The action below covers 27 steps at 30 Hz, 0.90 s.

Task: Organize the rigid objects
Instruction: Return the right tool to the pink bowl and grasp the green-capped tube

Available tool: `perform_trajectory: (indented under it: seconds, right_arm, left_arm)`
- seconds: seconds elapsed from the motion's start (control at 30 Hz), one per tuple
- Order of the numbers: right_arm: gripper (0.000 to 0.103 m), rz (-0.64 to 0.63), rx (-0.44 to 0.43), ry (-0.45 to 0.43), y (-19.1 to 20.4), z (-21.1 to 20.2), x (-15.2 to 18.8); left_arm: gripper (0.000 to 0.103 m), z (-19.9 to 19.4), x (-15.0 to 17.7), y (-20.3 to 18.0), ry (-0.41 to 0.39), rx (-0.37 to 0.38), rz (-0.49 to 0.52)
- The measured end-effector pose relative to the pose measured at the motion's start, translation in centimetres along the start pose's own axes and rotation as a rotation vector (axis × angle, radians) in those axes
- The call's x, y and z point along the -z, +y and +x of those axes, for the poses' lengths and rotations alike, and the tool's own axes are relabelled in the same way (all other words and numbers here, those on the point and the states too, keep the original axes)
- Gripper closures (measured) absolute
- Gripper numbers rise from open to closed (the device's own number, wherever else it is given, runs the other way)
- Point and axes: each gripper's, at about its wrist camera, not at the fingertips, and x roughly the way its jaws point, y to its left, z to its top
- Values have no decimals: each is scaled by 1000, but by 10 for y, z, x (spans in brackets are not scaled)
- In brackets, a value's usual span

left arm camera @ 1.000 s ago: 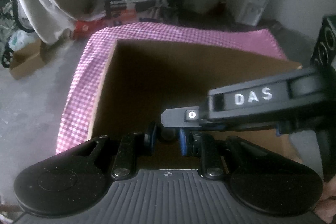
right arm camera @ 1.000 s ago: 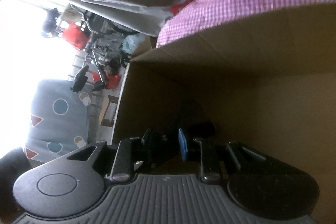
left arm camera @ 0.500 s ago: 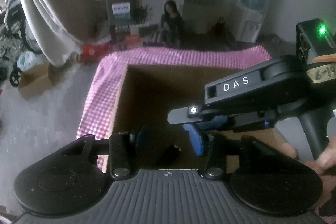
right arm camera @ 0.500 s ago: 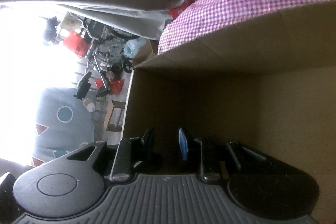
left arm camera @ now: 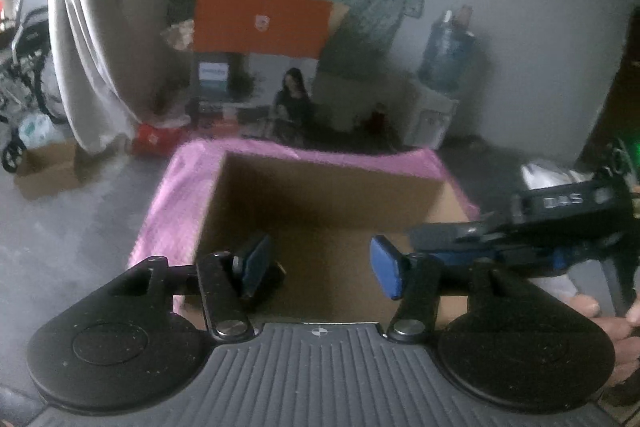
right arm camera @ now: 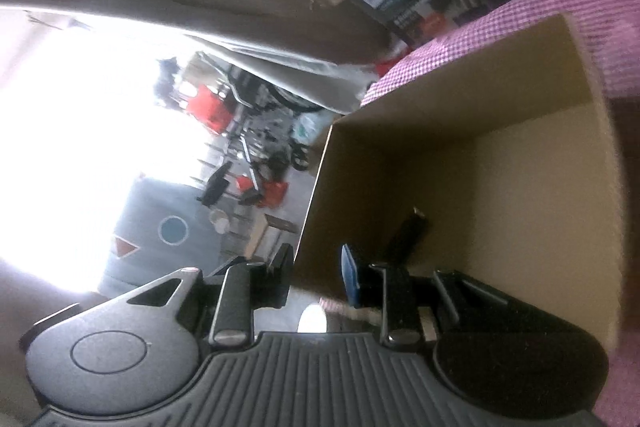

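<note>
An open cardboard box (left arm camera: 332,183) sits on a pink checked cloth (left arm camera: 172,203). A small dark object (right arm camera: 408,235) lies on the box floor; in the left wrist view it shows just behind my left finger (left arm camera: 274,273). My left gripper (left arm camera: 318,263) is open and empty above the box's near edge. My right gripper (right arm camera: 316,271) is open and empty, rolled sideways, straddling the box's left wall; it also shows at the right of the left wrist view (left arm camera: 568,223).
Beyond the box stand an orange and grey Philips carton (left arm camera: 260,67), a water dispenser (left arm camera: 440,95) and a pale curtain (left arm camera: 92,39). A small cardboard box (left arm camera: 44,163) lies on the grey floor at left. Bikes and red items (right arm camera: 256,147) crowd the bright doorway.
Both grippers have risen out of the box and drawn back. My left gripper opened wide, leaving the dark object on the box floor. The right gripper moved off to the right.
</note>
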Motion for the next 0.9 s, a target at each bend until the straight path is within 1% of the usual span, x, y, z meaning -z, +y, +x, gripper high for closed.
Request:
perform_trajectory:
  seconds: [0.1, 0.27, 0.33, 0.4, 0.47, 0.53, 0.6, 0.73, 0.9]
  right_arm:
    - [74, 9, -21, -4, -14, -24, 35]
    - [74, 78, 15, 35, -49, -35, 85]
    - [73, 105, 41, 38, -61, -35, 97]
    - [70, 132, 51, 42, -72, -34, 107]
    - [66, 117, 78, 36, -75, -30, 114]
    - [65, 65, 122, 33, -72, -24, 116]
    - [64, 13, 146, 50, -64, -15, 119]
    - [64, -109, 180, 76, -56, -3, 126]
    - [65, -193, 209, 124, -50, 9, 132]
  left_arm:
    - [47, -1, 27, -5, 43, 46, 3]
    - [47, 16, 75, -14, 169, 107, 57]
    - [47, 23, 93, -17, 222, 122, 75]
    - [47, 33, 108, -18, 267, 142, 92]
    - [48, 41, 120, -21, 304, 151, 95]
    - [49, 48, 128, -24, 320, 160, 97]
    - [49, 54, 133, -25, 324, 153, 102]
    - [56, 59, 146, -32, 319, 142, 140]
    - [60, 62, 152, -38, 301, 177, 162]
